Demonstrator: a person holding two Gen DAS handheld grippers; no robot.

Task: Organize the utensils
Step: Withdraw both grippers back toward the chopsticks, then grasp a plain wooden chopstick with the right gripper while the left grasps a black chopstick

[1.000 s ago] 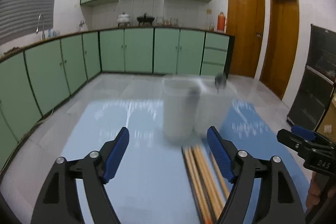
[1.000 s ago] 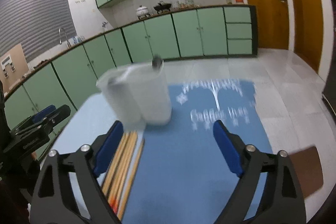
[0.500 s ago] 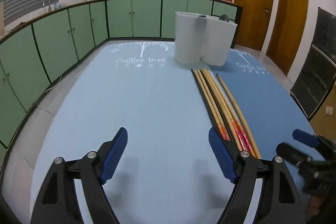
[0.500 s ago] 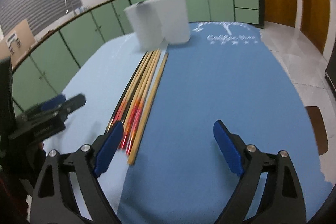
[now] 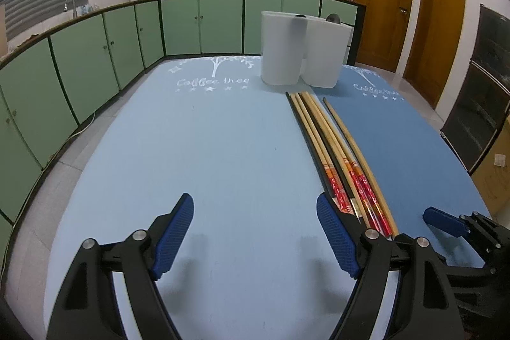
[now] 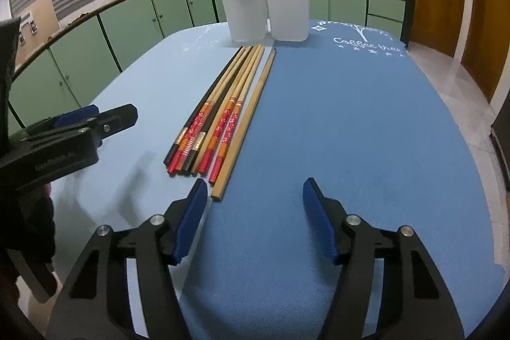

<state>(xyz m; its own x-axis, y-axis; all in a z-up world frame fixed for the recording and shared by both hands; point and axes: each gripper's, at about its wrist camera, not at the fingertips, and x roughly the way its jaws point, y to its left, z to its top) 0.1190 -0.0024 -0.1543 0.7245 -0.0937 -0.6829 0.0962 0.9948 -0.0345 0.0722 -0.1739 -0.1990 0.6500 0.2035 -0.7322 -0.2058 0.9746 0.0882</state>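
Note:
Several chopsticks (image 5: 338, 158) lie side by side along the seam between a light blue mat (image 5: 204, 155) and a dark blue mat (image 6: 357, 123); they also show in the right wrist view (image 6: 223, 113). Some are wood with red ends, some black. Two white holder cups (image 5: 282, 48) (image 5: 325, 51) stand at their far ends, also seen from the right (image 6: 245, 10) (image 6: 288, 7). My left gripper (image 5: 255, 231) is open and empty, left of the chopsticks' near ends. My right gripper (image 6: 253, 212) is open and empty, just behind the near ends.
Dark utensil tips (image 5: 333, 18) poke out of the cups. The right gripper shows at the left view's lower right edge (image 5: 446, 222); the left gripper shows at the right view's left edge (image 6: 79, 123). Green kitchen cabinets (image 5: 95, 53) ring the table.
Both grippers pulled back from the cups toward the near end of the table and dropped lower. The chopsticks and cups stayed put. Both grippers stayed open.

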